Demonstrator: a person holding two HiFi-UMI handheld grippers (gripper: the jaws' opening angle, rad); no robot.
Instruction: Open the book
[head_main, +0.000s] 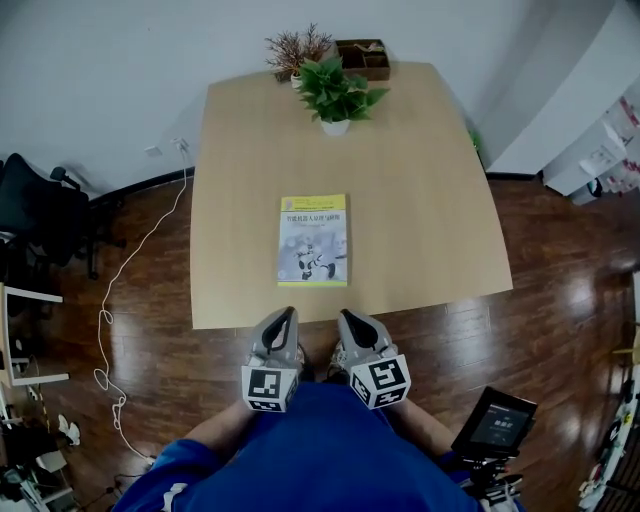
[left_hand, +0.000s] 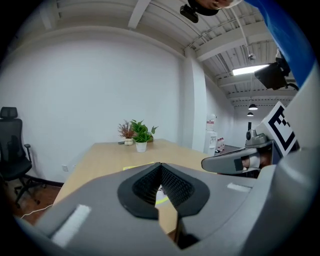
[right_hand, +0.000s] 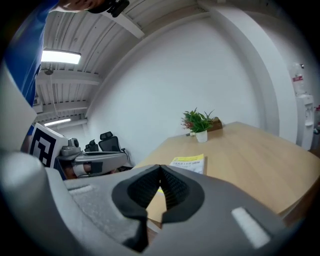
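A closed book (head_main: 313, 240) with a yellow and white cover lies flat on the wooden table (head_main: 430, 200), near its front edge. It also shows in the right gripper view as the book (right_hand: 190, 162), beyond the jaws. My left gripper (head_main: 290, 314) and right gripper (head_main: 344, 315) hover side by side just short of the table's front edge, both shut with nothing between the jaws. In the left gripper view the left gripper (left_hand: 160, 165) points at the table and hides most of the book. The right gripper (right_hand: 159, 167) points along the table too.
A green potted plant (head_main: 336, 95), a dried plant (head_main: 297, 50) and a dark box (head_main: 364, 57) stand at the table's far edge. A black office chair (head_main: 35, 210) and a white cable (head_main: 125, 290) are at the left. A dark screen device (head_main: 493, 420) sits at the lower right.
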